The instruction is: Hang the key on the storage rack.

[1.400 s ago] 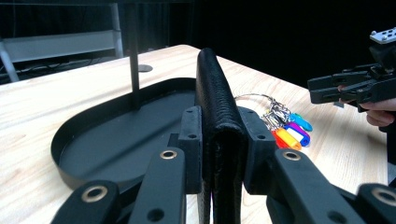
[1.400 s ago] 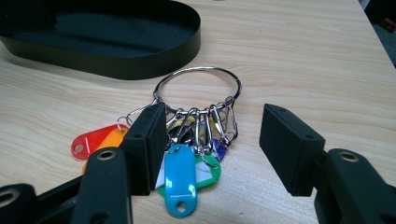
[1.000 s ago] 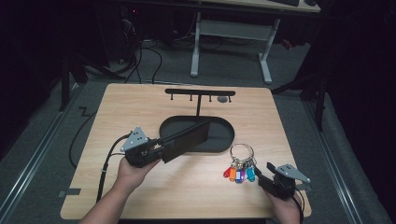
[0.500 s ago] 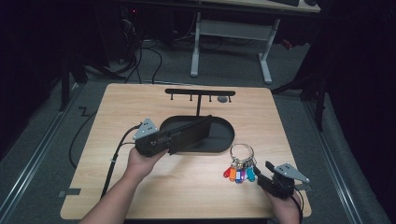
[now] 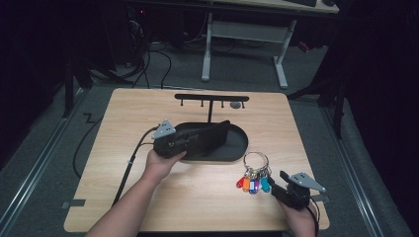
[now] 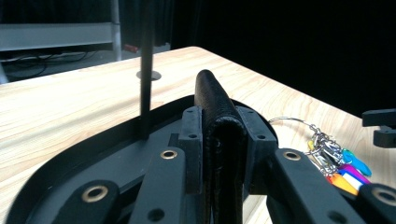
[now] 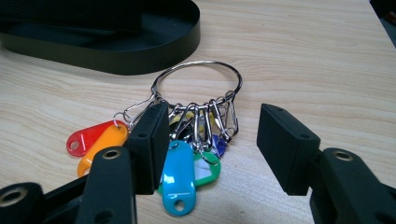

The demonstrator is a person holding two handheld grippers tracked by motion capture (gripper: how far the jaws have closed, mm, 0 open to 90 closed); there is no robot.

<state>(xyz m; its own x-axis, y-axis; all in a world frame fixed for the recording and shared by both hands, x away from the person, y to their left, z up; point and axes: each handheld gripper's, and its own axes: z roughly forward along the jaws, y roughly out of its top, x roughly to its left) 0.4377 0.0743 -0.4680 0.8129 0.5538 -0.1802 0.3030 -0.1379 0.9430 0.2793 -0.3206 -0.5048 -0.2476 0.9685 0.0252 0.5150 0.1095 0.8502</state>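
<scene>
Left gripper [image 5: 210, 139], fingers clamped on wallet [image 5: 212, 136], has moved over tray [image 5: 237, 148]; right gripper [image 5: 276, 182] fingers apart.

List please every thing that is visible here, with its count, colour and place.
wallet: one, black, held on edge in the left claw, over the tray
tray: one, black, oval, table centre
hook rack: one, black, post rising from the tray
key ring: one, silver, with red, orange, blue and green tags, right of the tray
table: one, light wood
desk: one, white legs, behind the table
left claw: black, shut on the wallet
right claw: black, open, just before the tags
</scene>
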